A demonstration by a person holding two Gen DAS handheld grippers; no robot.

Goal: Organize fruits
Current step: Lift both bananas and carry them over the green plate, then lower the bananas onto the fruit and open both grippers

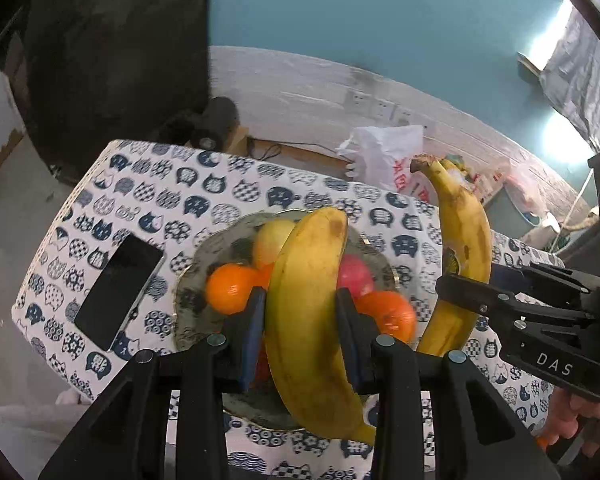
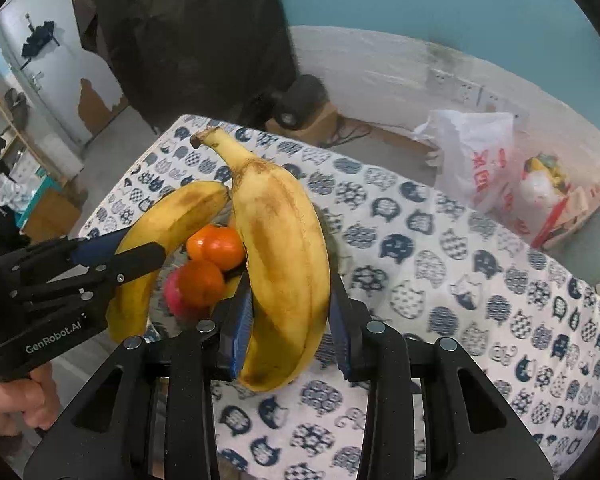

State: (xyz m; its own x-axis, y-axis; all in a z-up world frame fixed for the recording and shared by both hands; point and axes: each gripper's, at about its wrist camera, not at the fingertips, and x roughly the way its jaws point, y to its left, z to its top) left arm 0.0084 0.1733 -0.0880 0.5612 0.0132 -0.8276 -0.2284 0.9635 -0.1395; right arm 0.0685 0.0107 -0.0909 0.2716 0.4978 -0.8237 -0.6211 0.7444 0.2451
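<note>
Black phone [image 1: 118, 290] flat on cat-print tablecloth [image 1: 172, 196]; white plastic bag [image 2: 474, 158] beyond table.

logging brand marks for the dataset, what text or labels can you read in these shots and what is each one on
"DAS": white letters on the black body of the right gripper, seen from the left wrist.
"GenRobot.AI": white letters on the body of the left gripper, seen from the right wrist.
Red print on the white plastic bag: too blurred to read.
Sticker on the right-hand banana: too small to read.
</note>
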